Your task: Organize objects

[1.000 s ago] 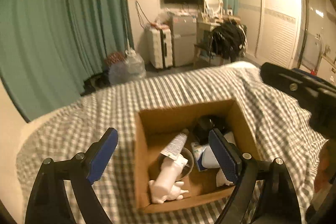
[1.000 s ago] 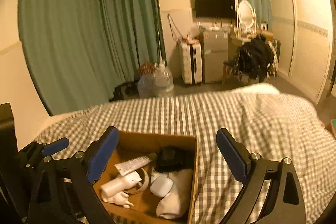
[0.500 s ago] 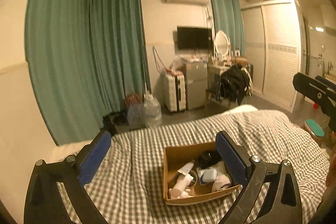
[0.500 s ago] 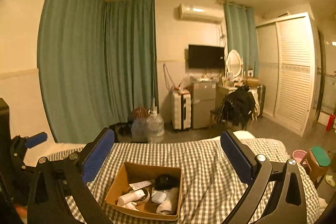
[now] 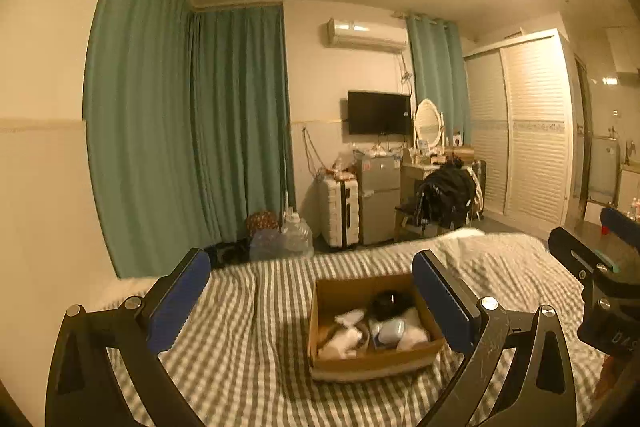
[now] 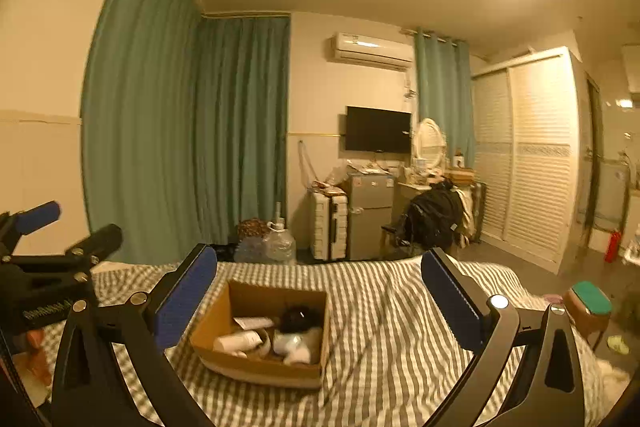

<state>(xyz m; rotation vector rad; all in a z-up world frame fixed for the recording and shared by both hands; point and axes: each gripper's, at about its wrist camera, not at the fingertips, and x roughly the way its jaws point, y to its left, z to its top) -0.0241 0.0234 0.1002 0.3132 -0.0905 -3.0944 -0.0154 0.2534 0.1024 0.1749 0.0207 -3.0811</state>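
Two wide-open, empty grippers are shown, one per wrist view, both held well back from the work. From the left wrist, the left gripper (image 5: 312, 303) is seen with its blue pads spread to full width and nothing between them; the cardboard box (image 5: 376, 363) is set on the checked bedspread (image 5: 248, 347) beyond the fingertips, already loaded with a white bottle (image 5: 340, 341), a black round item (image 5: 390, 301) and a pale blue case (image 5: 392, 331), all blurred. No loose item is seen on the bedspread around it, so the task is judged to be at or near its end, with little or nothing left to gather. Part of the right gripper (image 5: 600, 291) is caught at the right edge. From the right wrist, the right gripper (image 6: 320, 307) is likewise spread wide and empty, and the box (image 6: 256, 367) is seen lower left of centre, its top open and its walls upright. Free bedspread is left on every side of the box; the bed's right edge drops to the floor beside a green-topped stool (image 6: 592, 303), so less room is judged available there
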